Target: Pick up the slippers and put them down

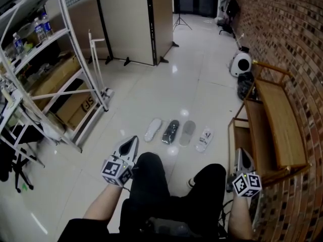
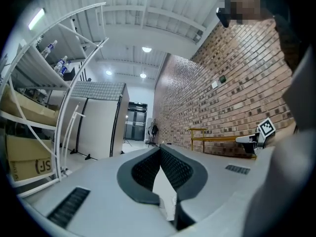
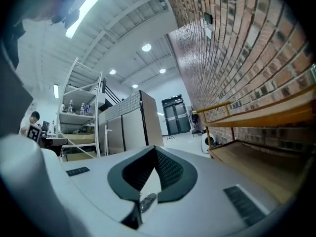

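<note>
Several slippers lie side by side on the pale tiled floor in the head view: a white one (image 1: 152, 129), a black one (image 1: 170, 132), a grey one (image 1: 187, 133) and a white printed one (image 1: 204, 139). My left gripper (image 1: 134, 139) hovers over my left knee, short of the white slipper, pointing level. In its own view the left gripper (image 2: 159, 148) has its tips touching and holds nothing. My right gripper (image 1: 241, 152) sits by the bench, right of the row. The right gripper (image 3: 155, 148) is likewise shut and empty.
A wooden bench (image 1: 275, 120) runs along the brick wall (image 1: 292, 29) on the right. A white metal shelf rack (image 1: 60, 84) with boxes and bottles stands at left. Beige partition panels (image 1: 126, 24) and a white appliance (image 1: 241, 63) are farther back.
</note>
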`<state>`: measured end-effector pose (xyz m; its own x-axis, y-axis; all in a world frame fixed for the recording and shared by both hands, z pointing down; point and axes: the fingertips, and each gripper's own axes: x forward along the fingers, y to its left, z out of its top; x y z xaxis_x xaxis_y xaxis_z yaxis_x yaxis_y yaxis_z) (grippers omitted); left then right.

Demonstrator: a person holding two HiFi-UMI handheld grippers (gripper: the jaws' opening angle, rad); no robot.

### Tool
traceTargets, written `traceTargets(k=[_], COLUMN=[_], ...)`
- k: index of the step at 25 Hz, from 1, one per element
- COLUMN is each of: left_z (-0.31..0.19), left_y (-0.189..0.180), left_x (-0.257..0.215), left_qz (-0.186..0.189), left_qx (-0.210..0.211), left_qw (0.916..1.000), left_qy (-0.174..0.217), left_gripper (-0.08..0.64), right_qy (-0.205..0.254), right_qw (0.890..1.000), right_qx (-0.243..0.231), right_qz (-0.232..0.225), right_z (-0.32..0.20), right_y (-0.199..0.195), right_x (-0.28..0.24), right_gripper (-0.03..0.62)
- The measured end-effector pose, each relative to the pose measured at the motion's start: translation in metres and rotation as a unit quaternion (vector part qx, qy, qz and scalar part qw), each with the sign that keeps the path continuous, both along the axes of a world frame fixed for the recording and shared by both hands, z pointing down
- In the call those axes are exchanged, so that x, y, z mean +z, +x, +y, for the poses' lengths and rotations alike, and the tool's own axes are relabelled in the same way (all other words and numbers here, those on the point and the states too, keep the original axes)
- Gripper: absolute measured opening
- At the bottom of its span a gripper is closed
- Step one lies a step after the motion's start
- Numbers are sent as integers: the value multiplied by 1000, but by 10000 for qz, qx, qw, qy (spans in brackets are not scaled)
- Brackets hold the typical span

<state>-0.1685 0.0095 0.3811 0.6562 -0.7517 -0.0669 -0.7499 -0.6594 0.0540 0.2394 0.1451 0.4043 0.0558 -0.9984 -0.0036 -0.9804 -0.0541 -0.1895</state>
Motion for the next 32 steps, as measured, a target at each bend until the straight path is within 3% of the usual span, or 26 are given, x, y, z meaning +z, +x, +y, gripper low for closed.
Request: traceTargets(k=[8, 13, 17, 21, 29, 32], left_z=[6, 14, 16, 16, 16, 17], left_y=[19, 29, 34, 32, 32, 34], left_x=[-7, -9, -2, 3, 3, 5], left_qz=[83, 94, 23, 85, 101, 141], left_qx=[126, 180, 291, 229, 222, 378], left_qw=[9999, 9998, 9995, 9997, 9997, 9991], left_qy=[3, 35, 95, -78, -72, 97], left_gripper=[3, 5, 5, 5, 3, 4], right_qy=[8, 5, 14, -1, -127, -45], right_qw=[9988, 9981, 9991, 9992, 9958, 9945], right_qx=[-43, -42, -108, -197, -423, -559], right_qz=[498, 611, 414, 349, 796, 882], right_z=[-3, 0, 1, 1, -4, -4], right_y=[-13, -20, -21, -24, -45, -51], right_x=[-9, -11, -10, -11, -10, -11], right_gripper=[9, 9, 9, 8, 8, 8])
